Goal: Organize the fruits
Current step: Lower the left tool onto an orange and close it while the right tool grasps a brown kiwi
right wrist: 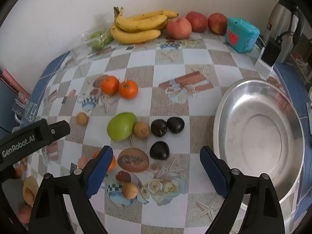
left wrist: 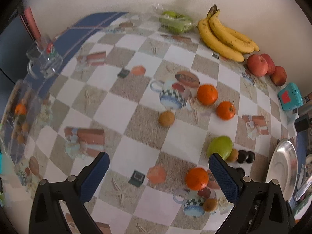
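My right gripper [right wrist: 156, 149] hangs open over the patterned table, a dark plum [right wrist: 159, 150] lying low between its fingers, untouched. Two more plums [right wrist: 167, 126] sit behind it, beside a brown round fruit [right wrist: 141, 129] and a green mango [right wrist: 121, 125]. Two oranges [right wrist: 119, 87] lie farther back. A third orange [right wrist: 111, 163] is half hidden by the left finger. My left gripper [left wrist: 158, 156] is open with nothing between its fingers; the orange [left wrist: 197, 178] and the mango [left wrist: 220, 147] lie by its right finger. Its black body [right wrist: 35, 136] shows in the right wrist view.
A steel basin [right wrist: 220, 117] stands at the right. Along the wall sit bananas [right wrist: 139, 26], three apples [right wrist: 178, 28], bagged green fruit [right wrist: 99, 39], a teal box [right wrist: 241, 35] and a steel jug [right wrist: 282, 23]. A glass mug [left wrist: 43, 58] stands at the far left edge.
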Demonstrator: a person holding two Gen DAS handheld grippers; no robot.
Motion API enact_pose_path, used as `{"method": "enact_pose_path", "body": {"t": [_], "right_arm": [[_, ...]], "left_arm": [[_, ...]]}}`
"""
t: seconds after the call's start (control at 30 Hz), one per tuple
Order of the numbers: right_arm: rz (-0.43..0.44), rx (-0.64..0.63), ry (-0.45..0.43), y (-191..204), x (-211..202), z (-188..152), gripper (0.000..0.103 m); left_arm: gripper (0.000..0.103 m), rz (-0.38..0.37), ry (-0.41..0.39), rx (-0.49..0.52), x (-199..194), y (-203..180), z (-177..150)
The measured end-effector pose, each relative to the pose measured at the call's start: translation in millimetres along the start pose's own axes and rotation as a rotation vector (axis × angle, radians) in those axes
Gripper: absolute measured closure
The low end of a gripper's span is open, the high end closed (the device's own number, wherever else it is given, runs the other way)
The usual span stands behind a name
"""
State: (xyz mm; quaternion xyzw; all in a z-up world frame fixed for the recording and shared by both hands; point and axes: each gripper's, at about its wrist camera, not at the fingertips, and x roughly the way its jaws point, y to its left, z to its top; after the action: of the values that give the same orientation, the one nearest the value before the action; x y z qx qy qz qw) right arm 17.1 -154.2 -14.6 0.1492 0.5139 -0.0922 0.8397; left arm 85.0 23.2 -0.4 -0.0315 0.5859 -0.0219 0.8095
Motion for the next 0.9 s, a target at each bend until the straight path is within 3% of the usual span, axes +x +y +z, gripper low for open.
{"method": "enact_pose_path", "body": {"t": [0.17, 0.77, 0.9], "right_arm": [[0.020, -0.002, 0.046, 2, 6, -11, 0.018], [0.105, 0.005, 0.187, 16, 33, -33, 0.038], [0.109, -0.026, 0.208, 23, 39, -36, 0.043]], "left_arm": [[0.000, 0.024, 0.038, 0.014, 10, -2, -13], [0.001, -0.029, 0.102, 0.064, 24, -21, -23], [0.007, -0.045, 0.114, 0.087, 27, -27, -26]]}}
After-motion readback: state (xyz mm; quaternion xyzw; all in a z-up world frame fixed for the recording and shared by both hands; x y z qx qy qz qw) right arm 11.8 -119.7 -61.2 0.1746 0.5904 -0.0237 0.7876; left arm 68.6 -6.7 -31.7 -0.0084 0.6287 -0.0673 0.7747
